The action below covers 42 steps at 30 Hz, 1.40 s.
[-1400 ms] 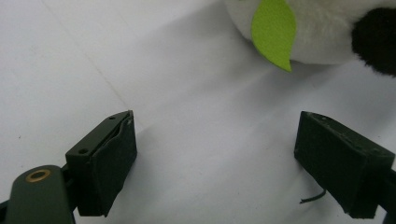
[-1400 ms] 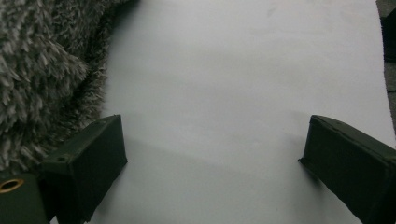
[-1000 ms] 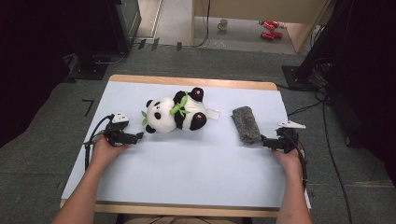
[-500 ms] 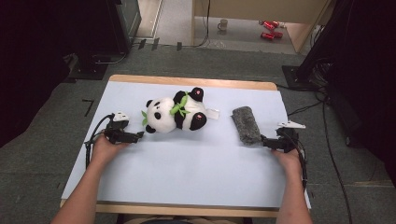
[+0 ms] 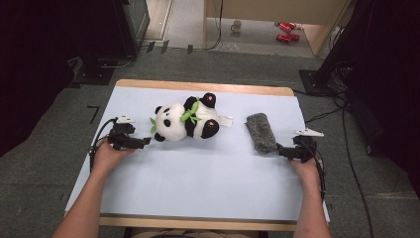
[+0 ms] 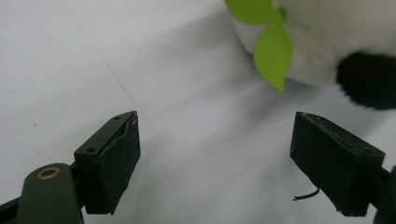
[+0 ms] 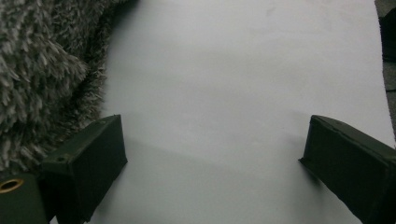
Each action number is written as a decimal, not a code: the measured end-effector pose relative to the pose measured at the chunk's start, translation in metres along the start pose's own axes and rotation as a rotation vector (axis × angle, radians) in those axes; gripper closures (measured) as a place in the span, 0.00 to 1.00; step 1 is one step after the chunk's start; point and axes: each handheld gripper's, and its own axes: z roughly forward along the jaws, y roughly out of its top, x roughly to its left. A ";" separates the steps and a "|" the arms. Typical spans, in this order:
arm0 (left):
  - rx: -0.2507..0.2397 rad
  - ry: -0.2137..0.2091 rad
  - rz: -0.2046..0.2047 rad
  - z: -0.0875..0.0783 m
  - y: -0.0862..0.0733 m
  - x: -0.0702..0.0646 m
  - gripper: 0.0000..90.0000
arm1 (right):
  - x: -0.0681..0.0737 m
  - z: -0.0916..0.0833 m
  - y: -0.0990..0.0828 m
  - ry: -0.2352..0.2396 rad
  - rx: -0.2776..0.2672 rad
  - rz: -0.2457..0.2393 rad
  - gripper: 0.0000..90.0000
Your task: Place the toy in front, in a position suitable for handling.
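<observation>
**Both grippers poised beside the soft toys**

Little has changed over the last second: both hands stay parked, so no grasp has begun. The left gripper (image 5: 143,143) sits left of centre, jaws spread, the plush panda (image 5: 187,121) just beyond them. At right, the right gripper (image 5: 281,149), jaws also spread, nearly touches the grey furry roll (image 5: 261,132) on the tabletop (image 5: 198,183).

White-covered table (image 5: 198,183) with a toy panda (image 5: 187,121) on its side, well apart from a grey furry roll (image 5: 261,133).
</observation>
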 end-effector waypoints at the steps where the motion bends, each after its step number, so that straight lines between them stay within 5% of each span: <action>1: -0.004 -0.002 0.001 -0.003 0.002 0.000 0.18 | 0.000 0.000 0.000 0.000 0.000 0.001 0.05; 11: -0.034 -0.001 0.005 -0.027 0.022 -0.006 0.25 | 0.001 0.000 0.000 -0.005 0.000 0.006 0.05; 14: -0.039 -0.024 -0.009 -0.034 0.029 -0.007 0.25 | 0.000 0.000 0.000 -0.004 0.000 0.006 0.05; 19: -0.056 -0.054 0.025 -0.045 0.044 -0.017 0.27 | 0.000 0.000 0.000 -0.004 0.000 0.007 0.05; 27: -0.050 -0.111 0.036 -0.045 0.062 -0.028 0.33 | 0.000 0.000 0.000 -0.004 0.000 0.007 0.05; 33: -0.076 -0.145 0.095 -0.047 0.080 -0.042 0.35 | 0.001 0.000 0.000 -0.011 -0.001 0.009 0.05; 36: -0.084 -0.155 0.093 -0.046 0.088 -0.044 0.35 | 0.002 -0.001 -0.001 -0.015 -0.001 0.014 0.05; 42: -0.091 -0.226 0.111 -0.042 0.103 -0.053 0.42 | 0.002 -0.001 -0.001 -0.021 -0.001 0.020 0.05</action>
